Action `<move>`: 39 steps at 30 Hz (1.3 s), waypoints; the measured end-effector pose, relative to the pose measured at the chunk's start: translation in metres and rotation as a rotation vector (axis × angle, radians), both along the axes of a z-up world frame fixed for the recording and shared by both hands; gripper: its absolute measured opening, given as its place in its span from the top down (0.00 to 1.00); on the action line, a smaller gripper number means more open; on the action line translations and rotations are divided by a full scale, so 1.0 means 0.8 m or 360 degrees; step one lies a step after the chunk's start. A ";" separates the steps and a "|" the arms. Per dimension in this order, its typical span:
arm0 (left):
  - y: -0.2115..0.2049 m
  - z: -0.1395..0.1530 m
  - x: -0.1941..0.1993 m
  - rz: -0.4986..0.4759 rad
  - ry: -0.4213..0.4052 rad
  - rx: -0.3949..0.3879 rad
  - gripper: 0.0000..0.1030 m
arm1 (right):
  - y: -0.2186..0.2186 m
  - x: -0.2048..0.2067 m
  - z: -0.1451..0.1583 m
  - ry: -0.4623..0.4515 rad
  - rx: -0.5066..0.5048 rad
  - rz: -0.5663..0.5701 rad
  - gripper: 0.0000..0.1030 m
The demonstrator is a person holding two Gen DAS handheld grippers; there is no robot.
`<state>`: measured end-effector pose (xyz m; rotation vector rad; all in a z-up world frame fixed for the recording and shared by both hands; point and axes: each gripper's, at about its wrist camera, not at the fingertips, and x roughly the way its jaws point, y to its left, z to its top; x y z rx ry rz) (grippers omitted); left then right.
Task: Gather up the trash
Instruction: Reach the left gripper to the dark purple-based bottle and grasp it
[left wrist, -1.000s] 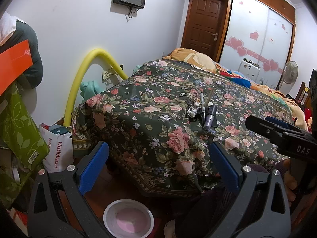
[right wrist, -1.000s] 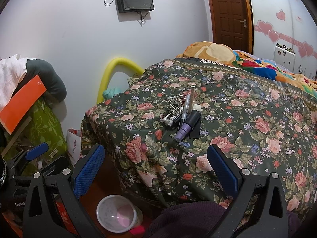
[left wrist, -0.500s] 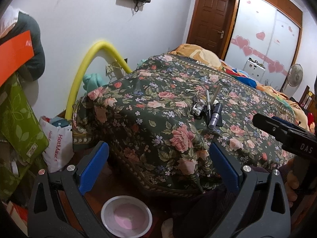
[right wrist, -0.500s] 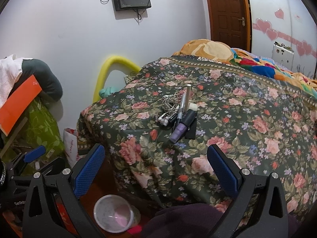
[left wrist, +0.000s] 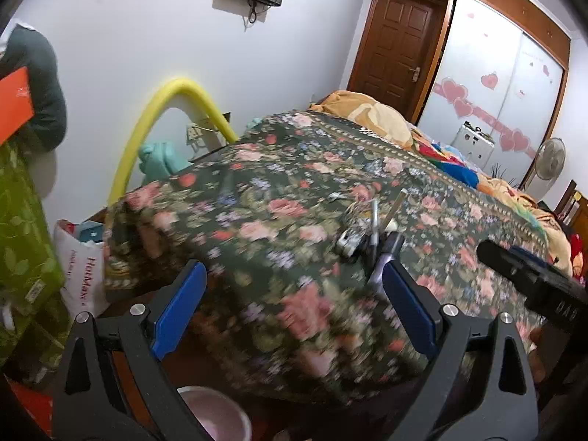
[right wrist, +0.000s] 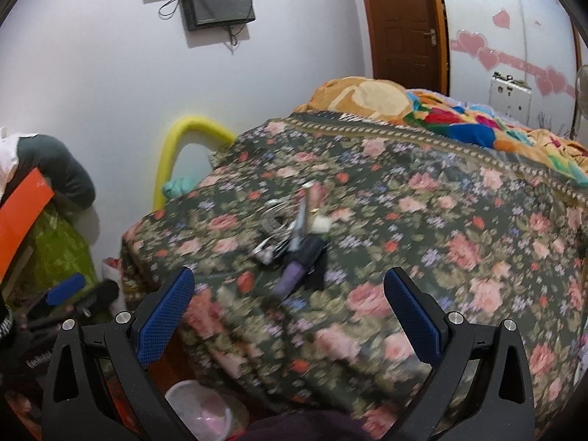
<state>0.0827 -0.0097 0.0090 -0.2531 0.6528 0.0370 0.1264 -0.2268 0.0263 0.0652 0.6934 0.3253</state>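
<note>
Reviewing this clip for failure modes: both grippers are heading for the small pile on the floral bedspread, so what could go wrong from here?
1. The pile is tangled: a cord, pens and a purple tube overlap, so one grab may drag the rest.
2. It lies near the bedspread edge; a nudge could knock pieces to the floor.
3. The left gripper, jaws closing on nothing, and right gripper may collide.

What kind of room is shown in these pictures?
Most likely a bedroom in a home. A bed with a floral bedspread fills the view, a sliding wardrobe with heart stickers lines the far wall, and a wooden door stands beside it.
</note>
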 end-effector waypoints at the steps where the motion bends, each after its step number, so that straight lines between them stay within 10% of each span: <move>1: -0.005 -0.001 0.009 0.0008 0.0007 0.0010 0.06 | -0.004 0.006 -0.002 0.0011 0.0006 -0.0001 0.00; 16: -0.058 -0.069 0.113 -0.0048 0.0265 0.0031 0.19 | -0.040 0.122 -0.077 0.0580 0.0339 -0.0019 0.29; 21: -0.076 -0.085 0.133 -0.0173 0.0327 -0.0009 0.31 | -0.015 0.145 -0.088 0.0664 0.0289 0.0097 0.46; 31: -0.136 -0.108 0.174 -0.0409 0.0412 0.0020 0.44 | -0.053 0.161 -0.100 0.0746 0.0095 -0.0059 0.46; 39: -0.145 -0.117 0.187 -0.0412 0.0408 0.0068 0.77 | -0.037 0.162 -0.110 0.0790 0.0063 0.0036 0.53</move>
